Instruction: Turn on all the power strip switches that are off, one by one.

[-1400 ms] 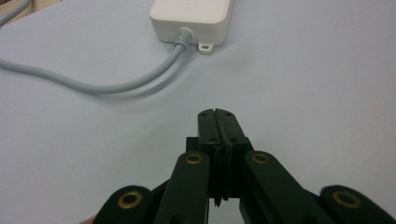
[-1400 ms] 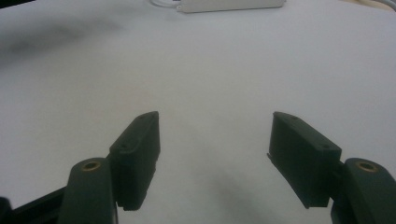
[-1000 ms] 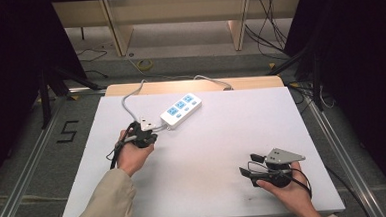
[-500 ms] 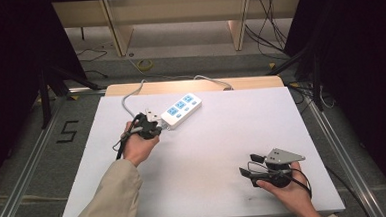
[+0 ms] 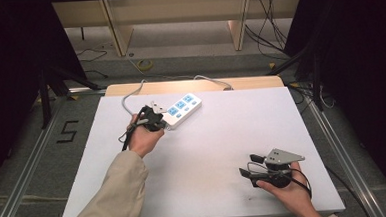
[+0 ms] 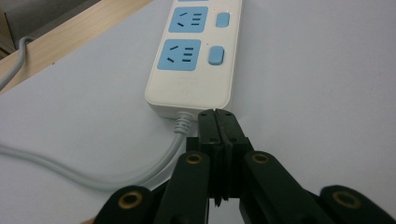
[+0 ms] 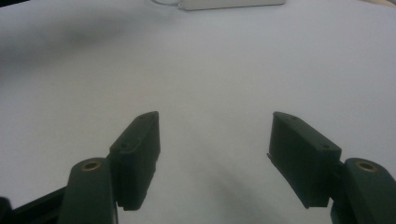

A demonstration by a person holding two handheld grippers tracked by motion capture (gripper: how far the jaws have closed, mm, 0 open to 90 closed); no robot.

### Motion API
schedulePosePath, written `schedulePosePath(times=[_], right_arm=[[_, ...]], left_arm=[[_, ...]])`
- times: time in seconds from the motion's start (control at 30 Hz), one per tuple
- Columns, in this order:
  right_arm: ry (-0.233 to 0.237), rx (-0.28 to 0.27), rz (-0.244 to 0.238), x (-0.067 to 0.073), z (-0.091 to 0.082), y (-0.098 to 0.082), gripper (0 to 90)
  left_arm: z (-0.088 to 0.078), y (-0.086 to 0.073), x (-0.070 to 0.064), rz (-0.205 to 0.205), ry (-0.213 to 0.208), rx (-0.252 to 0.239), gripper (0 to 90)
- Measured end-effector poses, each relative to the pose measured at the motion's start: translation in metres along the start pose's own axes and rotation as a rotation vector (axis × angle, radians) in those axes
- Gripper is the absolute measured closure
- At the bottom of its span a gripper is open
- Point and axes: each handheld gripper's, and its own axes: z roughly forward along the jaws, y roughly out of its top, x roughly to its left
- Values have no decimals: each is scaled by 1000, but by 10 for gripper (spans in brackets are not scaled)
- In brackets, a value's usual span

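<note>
A white power strip [image 5: 182, 109] with blue sockets lies on the far left part of the white table [image 5: 222, 137]; its grey cable [image 5: 130, 94] runs off the back edge. My left gripper [image 5: 157, 121] sits right at the strip's cable end, jaws shut with nothing between them. In the left gripper view the closed tips [image 6: 217, 116] are just short of the strip [image 6: 196, 65], beside the cable [image 6: 177, 140]. My right gripper [image 5: 249, 166] rests near the front right, jaws open and empty; its view shows the two fingers [image 7: 135, 154] apart over bare table.
The table's wooden back edge [image 5: 195, 85] shows behind the white top. Beyond it stand shelf legs [image 5: 119, 27] and loose cables on the floor. A metal rail [image 5: 28, 162] runs along the left side.
My left gripper has moved away from the person and to the right, up to the cable end of the power strip. The right gripper has stayed put.
</note>
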Motion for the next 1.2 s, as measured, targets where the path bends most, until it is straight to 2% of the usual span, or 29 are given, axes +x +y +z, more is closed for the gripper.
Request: schedulePosePath(times=[0.4, 0.67, 1.2], right_arm=[[1, 10, -10, 2, 1, -1, 346], [-4, 9, -6, 2, -1, -3, 345], [-8, 13, -7, 2, -2, -4, 346]], left_arm=[[17, 16, -4, -6, -14, 7, 899], [25, 26, -1, -17, -9, 12, 899], [45, 39, 1, 5, -21, 1, 899]])
